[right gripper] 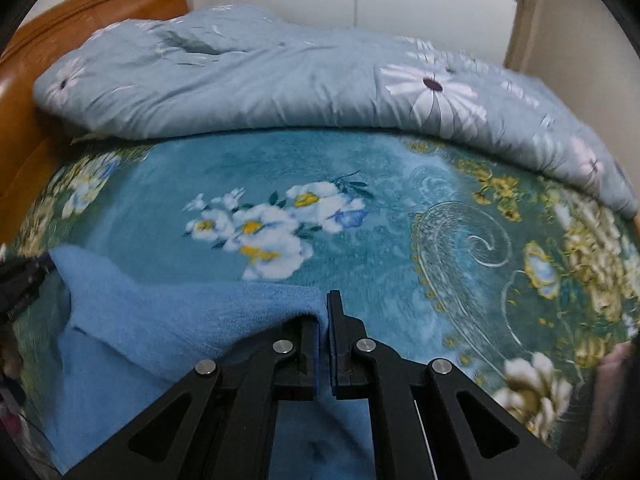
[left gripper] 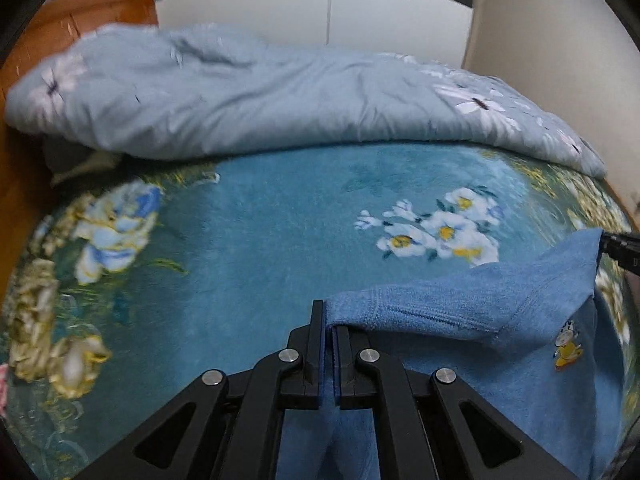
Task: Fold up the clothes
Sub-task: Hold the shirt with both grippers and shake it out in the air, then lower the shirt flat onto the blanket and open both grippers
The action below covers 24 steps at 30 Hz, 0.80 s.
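fuzzy blue garment (left gripper: pixel 460 300) pinched by both claws.

The blue garment (left gripper: pixel 460 304) runs out of both wrist views at the bottom, so its lower part and full shape stay unseen; its pinched corners vanish between each pair of black fingers. The small cartoon patch (left gripper: pixel 566 346) is too blurred to read. The other gripper (left gripper: pixel 622 250) is cut by the frame edge. Something dark, perhaps a pillow (left gripper: pixel 76 158), hides under the grey-blue quilt (left gripper: pixel 240 92).
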Tool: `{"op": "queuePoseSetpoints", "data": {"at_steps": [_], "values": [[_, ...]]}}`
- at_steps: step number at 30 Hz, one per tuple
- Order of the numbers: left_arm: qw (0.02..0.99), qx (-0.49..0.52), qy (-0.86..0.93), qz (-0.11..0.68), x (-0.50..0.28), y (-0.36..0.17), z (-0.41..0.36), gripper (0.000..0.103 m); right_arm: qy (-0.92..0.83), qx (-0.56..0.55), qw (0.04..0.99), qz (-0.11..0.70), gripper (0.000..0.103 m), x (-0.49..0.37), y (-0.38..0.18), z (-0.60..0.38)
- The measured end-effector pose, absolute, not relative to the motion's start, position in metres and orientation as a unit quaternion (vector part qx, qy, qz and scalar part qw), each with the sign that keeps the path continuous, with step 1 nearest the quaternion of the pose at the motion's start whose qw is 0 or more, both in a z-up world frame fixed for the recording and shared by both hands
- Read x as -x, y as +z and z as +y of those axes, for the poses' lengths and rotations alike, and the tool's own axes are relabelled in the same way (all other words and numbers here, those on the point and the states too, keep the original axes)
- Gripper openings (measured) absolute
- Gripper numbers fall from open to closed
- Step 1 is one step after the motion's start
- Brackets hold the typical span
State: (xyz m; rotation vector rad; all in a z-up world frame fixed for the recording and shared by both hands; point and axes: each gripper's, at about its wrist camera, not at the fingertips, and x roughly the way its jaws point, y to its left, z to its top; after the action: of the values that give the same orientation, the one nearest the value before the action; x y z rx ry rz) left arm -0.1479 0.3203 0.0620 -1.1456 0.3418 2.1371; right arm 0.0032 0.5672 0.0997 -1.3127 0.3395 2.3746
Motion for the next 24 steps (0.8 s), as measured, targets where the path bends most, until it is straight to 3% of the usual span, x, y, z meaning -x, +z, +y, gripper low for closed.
{"op": "queuePoseSetpoints", "data": {"at_steps": [9, 14, 17, 19, 24], "values": [[0.35, 0.547, 0.761, 0.016, 0.197, 0.018, 0.326, 0.004, 0.799, 0.536, 0.211, 0.173, 0.003, 0.05, 0.025, 0.608], [0.352, 0.6, 0.717, -0.05, 0.223, -0.006, 0.327, 0.006, 0.795, 0.528, 0.181, 0.238, 0.006, 0.041, 0.02, 0.625], [0.363, 0.604, 0.708, -0.058, 0.226, -0.006, 0.32, 0.023, 0.804, 0.522, 0.159, 0.234, 0.025, 0.022, 0.034, 0.627], [0.373, 0.59, 0.714, -0.048, 0.22, 0.004, 0.307, 0.042, 0.81, 0.52, 0.158, 0.219, 0.038, 0.006, 0.044, 0.626], [0.377, 0.57, 0.73, -0.023, 0.186, 0.022, 0.255, 0.049, 0.817, 0.496, 0.185, 0.229, 0.04, -0.046, 0.063, 0.631]]}}
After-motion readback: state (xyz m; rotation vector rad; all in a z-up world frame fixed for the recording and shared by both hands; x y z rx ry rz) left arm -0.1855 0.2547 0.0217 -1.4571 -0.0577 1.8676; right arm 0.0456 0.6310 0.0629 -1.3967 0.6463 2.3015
